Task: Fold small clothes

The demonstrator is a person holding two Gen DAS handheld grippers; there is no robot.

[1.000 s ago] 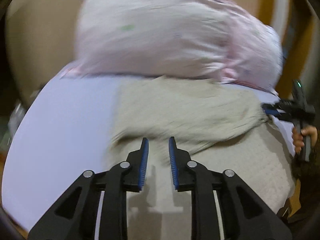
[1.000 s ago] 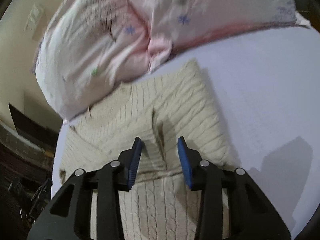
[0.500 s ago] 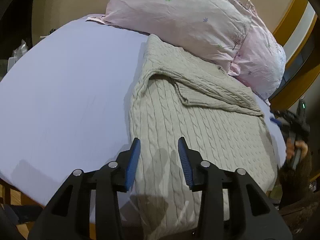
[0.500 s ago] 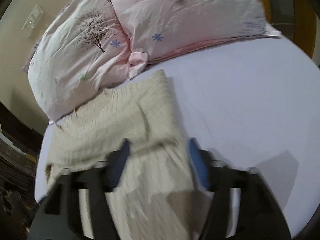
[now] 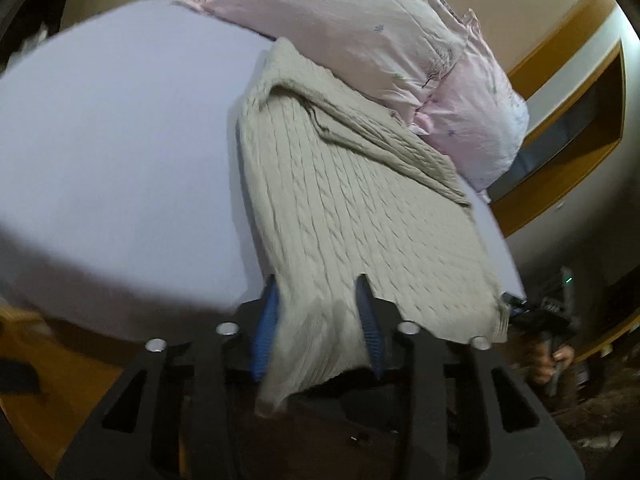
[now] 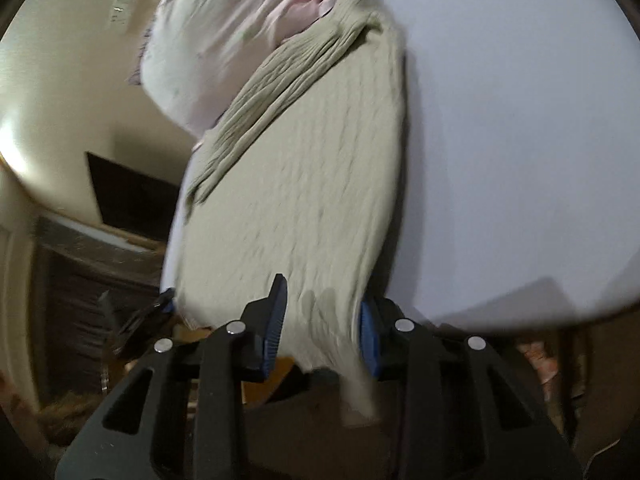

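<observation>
Left tool [image 5: 320, 316], right tool [image 6: 322, 318]: jaws apart around beige cable-knit sweater [image 5: 352, 208] hem.

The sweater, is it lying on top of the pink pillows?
No, the sweater lies on the bed sheet in front of the pink pillows, its far edge just reaching them.

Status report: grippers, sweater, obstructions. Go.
Left gripper and right gripper open, each straddling the sweater hem. Sweater flat on bed, top against pillows. Nothing blocking.

Bed with pale lilac sheet [image 5: 120, 152]; beige cable-knit sweater [image 5: 340, 208] lying on it, two pink pillows [image 5: 360, 28] at its head
</observation>
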